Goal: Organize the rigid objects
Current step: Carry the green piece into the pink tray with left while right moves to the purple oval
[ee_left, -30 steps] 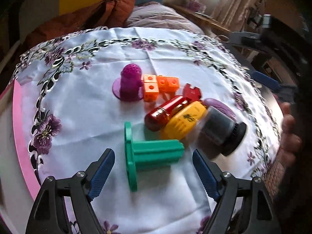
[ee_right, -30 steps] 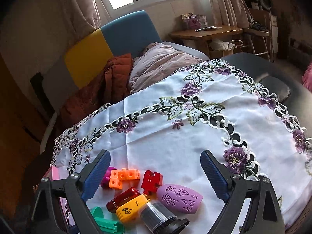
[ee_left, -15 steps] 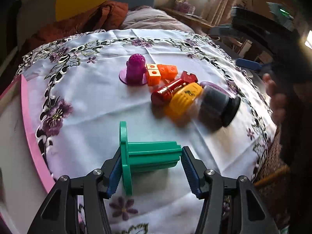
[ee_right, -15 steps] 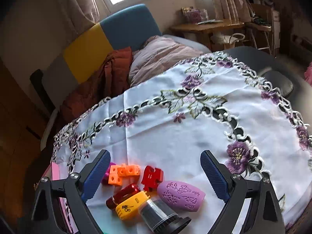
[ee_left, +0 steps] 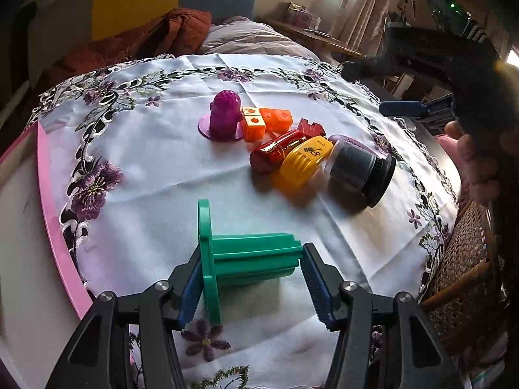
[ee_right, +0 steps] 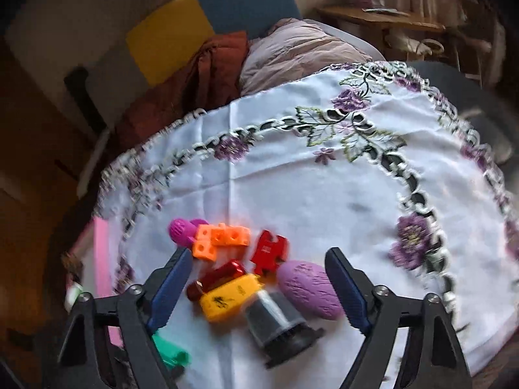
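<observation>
White cloth with purple flowers covers the bench (ee_left: 155, 175). The left gripper (ee_left: 251, 280) has its jaws squeezed on the green spool (ee_left: 246, 256), so it can lift it. The right gripper (ee_right: 259, 287) has just been closing its jaws, with nothing pinched, over the toy pile (ee_right: 233, 291).

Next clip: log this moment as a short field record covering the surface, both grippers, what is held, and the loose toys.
surface: white embroidered tablecloth
left gripper: shut on the green flanged piece, which lies on its side
right gripper: open, jaws just closing, nothing gripped, above the toy pile
loose toys: purple peg, orange cubes, red capsule, yellow piece, dark cylinder, lilac oval
</observation>
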`<move>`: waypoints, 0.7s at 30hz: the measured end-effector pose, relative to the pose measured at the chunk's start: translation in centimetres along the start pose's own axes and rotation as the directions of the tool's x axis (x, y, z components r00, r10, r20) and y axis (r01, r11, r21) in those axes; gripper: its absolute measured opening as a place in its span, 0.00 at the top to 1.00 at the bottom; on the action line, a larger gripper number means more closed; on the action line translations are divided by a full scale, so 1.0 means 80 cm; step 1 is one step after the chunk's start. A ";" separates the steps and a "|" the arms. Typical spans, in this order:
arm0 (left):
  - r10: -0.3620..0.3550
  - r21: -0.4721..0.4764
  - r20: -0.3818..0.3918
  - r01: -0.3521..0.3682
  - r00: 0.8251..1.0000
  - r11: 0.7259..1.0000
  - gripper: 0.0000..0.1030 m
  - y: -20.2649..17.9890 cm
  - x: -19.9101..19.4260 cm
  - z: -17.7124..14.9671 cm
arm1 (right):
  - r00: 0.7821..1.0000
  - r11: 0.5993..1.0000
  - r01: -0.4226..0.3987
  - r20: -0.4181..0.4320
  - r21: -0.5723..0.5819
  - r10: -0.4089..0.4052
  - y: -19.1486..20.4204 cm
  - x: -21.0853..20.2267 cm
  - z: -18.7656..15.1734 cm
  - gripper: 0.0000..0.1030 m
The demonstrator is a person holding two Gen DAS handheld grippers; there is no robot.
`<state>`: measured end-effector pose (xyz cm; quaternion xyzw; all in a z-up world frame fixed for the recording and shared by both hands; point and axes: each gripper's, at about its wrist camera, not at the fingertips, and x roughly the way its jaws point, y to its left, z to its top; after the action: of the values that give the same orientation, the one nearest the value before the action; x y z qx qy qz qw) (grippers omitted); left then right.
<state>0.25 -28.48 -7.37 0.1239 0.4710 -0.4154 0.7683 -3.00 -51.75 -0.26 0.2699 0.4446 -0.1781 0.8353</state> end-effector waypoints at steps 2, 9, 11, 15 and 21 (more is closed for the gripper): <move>-0.003 -0.007 0.001 0.003 1.000 1.000 0.44 0.001 -0.001 0.000 | 0.998 0.998 0.049 -0.028 -0.029 -0.050 -0.001 0.001 0.003 0.33; -0.005 -0.009 0.006 0.005 1.000 1.000 0.44 0.002 -0.002 -0.001 | 0.973 0.979 0.181 -0.131 -0.094 -0.192 -0.010 0.027 -0.003 0.52; -0.008 -0.015 0.006 0.008 1.000 1.000 0.44 0.004 -0.002 -0.001 | 0.959 0.972 0.204 -0.173 -0.117 -0.222 -0.013 0.039 -0.005 0.54; -0.010 -0.023 0.005 0.010 1.000 1.000 0.44 0.006 -0.002 -0.001 | 0.939 0.967 0.188 -0.256 -0.170 -0.228 -0.017 0.063 -0.007 0.53; -0.010 -0.026 0.004 0.010 1.000 1.000 0.44 0.006 -0.002 -0.001 | 0.921 0.958 0.175 -0.306 -0.228 -0.241 -0.016 0.087 -0.007 0.51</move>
<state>0.53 -28.05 -7.37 0.1107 0.4756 -0.4134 0.7685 -0.30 -52.82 -6.75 0.1633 0.6201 -0.1738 0.7474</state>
